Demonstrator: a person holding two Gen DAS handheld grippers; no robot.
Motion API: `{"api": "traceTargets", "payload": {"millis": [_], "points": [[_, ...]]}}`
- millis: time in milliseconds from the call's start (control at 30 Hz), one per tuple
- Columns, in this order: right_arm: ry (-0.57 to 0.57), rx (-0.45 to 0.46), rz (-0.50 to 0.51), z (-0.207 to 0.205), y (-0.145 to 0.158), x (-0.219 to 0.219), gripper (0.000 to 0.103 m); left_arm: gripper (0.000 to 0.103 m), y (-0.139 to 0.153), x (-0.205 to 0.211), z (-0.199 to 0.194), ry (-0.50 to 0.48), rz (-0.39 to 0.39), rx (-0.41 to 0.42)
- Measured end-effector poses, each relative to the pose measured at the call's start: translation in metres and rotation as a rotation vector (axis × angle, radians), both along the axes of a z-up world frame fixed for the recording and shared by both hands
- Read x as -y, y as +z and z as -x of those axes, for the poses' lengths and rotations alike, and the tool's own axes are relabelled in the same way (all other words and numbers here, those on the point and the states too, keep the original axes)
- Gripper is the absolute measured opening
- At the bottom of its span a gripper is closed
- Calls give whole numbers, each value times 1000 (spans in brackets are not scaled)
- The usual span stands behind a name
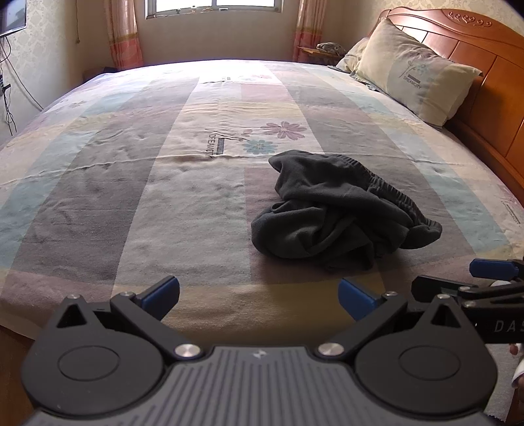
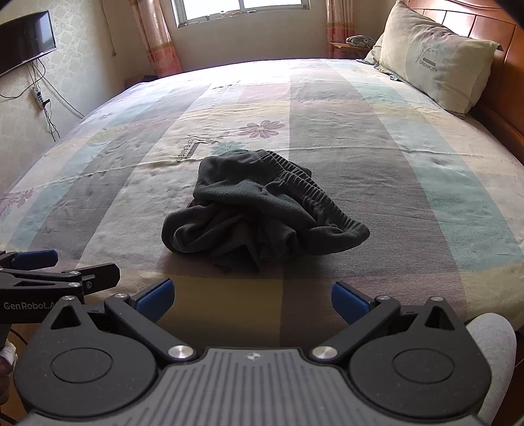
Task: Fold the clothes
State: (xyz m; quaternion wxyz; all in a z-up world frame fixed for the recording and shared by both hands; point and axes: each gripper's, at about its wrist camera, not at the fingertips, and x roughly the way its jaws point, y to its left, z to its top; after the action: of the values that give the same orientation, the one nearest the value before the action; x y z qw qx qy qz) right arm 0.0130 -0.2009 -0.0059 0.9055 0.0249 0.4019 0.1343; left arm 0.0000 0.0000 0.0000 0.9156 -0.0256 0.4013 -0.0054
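Note:
A crumpled pair of dark grey shorts (image 1: 340, 209) (image 2: 262, 209) with an elastic waistband lies in a heap on the bed (image 1: 131, 183) (image 2: 393, 183). My left gripper (image 1: 258, 298) stands open near the bed's front edge, short of the shorts and to their left, nothing between its blue pads. My right gripper (image 2: 252, 300) is open too, just in front of the heap, empty. Each gripper shows at the edge of the other's view: the right one (image 1: 491, 278) in the left wrist view, the left one (image 2: 49, 268) in the right wrist view.
The bed carries a pastel patchwork sheet with flower prints. Pillows (image 1: 416, 68) (image 2: 439, 55) lean on a wooden headboard (image 1: 484, 65) at the right. A window (image 2: 242, 9) and curtains are at the far wall, a wall screen (image 2: 26, 39) at the left. A grey-clad knee (image 2: 494, 337) is at lower right.

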Motion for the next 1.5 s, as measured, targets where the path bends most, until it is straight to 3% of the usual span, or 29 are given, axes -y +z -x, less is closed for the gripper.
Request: {"api": "traceTargets", "payload": {"millis": [1500], "points": [[-3,-11,9,-4,0,1,103,102,-4,4,-6,-6,-19,-17]]}}
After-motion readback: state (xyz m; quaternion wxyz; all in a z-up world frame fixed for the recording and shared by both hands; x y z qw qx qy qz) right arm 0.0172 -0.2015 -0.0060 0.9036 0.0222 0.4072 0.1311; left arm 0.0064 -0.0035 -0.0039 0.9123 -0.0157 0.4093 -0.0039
